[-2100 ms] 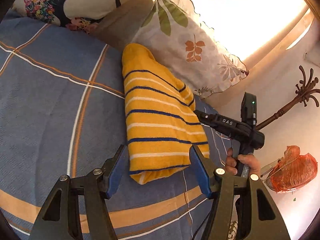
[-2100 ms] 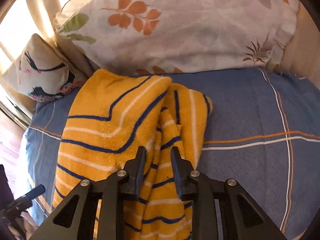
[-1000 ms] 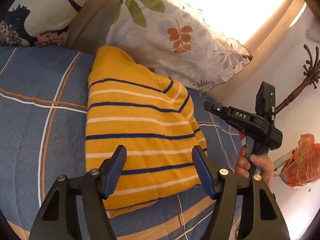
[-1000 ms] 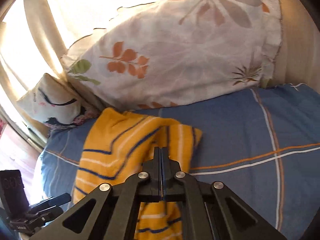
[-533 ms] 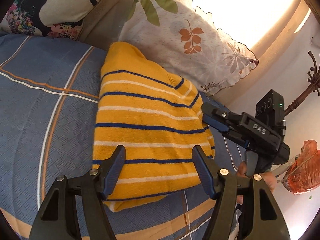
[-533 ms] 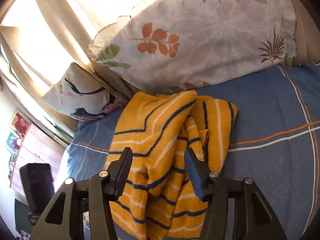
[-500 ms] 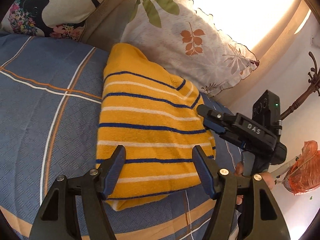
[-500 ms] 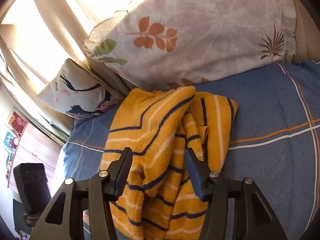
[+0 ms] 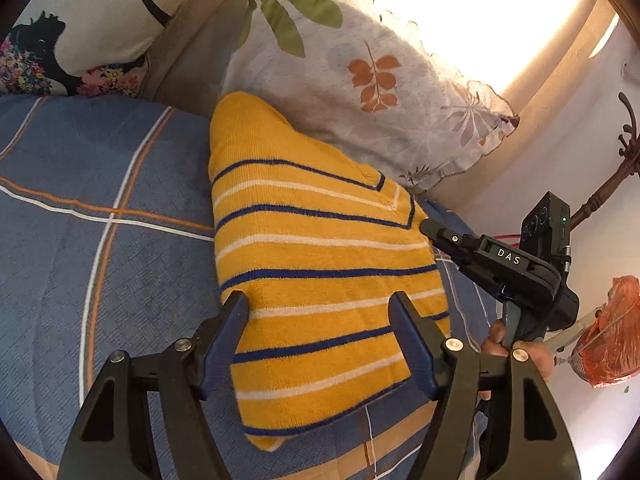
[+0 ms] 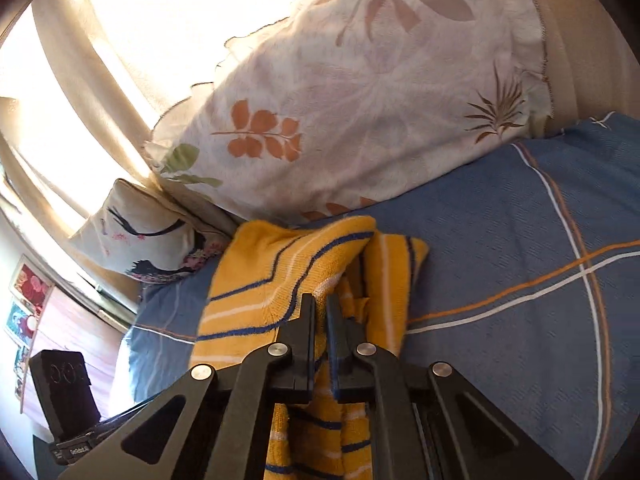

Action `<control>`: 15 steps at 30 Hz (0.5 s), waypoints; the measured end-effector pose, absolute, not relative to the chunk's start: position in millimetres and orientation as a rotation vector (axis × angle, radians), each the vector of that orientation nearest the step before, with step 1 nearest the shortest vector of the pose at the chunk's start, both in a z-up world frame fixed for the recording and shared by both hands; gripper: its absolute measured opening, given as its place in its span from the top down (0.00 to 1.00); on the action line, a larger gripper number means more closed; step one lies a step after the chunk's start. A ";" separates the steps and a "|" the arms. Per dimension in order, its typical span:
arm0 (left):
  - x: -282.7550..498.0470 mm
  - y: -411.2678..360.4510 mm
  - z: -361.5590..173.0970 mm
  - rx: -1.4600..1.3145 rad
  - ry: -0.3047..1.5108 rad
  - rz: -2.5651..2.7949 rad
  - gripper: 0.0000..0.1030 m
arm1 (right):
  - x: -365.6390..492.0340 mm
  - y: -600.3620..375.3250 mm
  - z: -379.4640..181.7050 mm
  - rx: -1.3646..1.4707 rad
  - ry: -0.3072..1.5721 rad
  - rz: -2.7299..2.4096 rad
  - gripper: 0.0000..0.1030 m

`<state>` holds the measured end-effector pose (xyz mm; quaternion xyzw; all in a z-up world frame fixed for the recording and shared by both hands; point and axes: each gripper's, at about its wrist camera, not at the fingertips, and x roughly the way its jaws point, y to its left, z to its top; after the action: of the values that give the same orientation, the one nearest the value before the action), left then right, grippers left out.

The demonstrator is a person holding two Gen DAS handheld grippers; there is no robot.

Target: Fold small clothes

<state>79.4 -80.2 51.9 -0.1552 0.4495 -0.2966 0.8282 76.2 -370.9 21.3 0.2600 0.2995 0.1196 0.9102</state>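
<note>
Yellow striped garment (image 9: 320, 280) lies partly folded on the blue bed (image 9: 100, 260), far end against the leaf-print pillow (image 9: 380, 80) at 12 o'clock. Right gripper (image 10: 320, 312) has just snapped its jaws together, clamped on a raised fold of the garment. Left gripper (image 9: 320, 336) has jaws apart, straddling the near hem, gripping nothing. Risk: the pinch takes one layer only, so lifting drags the fold open; unpinned near hem could slide.

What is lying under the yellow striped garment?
The yellow striped garment lies on the blue checked bedsheet, its far tip against the leaf-print pillow. Whether anything else is beneath it cannot be seen; the fabric covers that area.
</note>
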 end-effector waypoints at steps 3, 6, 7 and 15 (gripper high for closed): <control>85.0 -95.5 33.6 -0.309 0.997 -0.624 0.30 | 79.2 -367.9 7.9 0.492 0.671 0.210 0.94; 80.9 -106.4 25.9 -0.276 0.982 -0.626 0.26 | 81.3 -367.8 -2.0 0.458 0.694 0.168 0.94; 79.5 -110.2 24.0 -0.261 0.975 -0.624 0.25 | 82.7 -368.9 -4.5 0.457 0.702 0.160 0.94; 58.9 -141.0 17.8 -0.059 0.918 -0.607 0.08 | 101.0 -369.3 -21.2 0.436 0.761 0.123 0.83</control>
<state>58.9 -141.0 17.8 -0.0279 0.4360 -0.2883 0.8521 101.0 -369.3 -21.2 0.2110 0.3680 0.0594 0.9036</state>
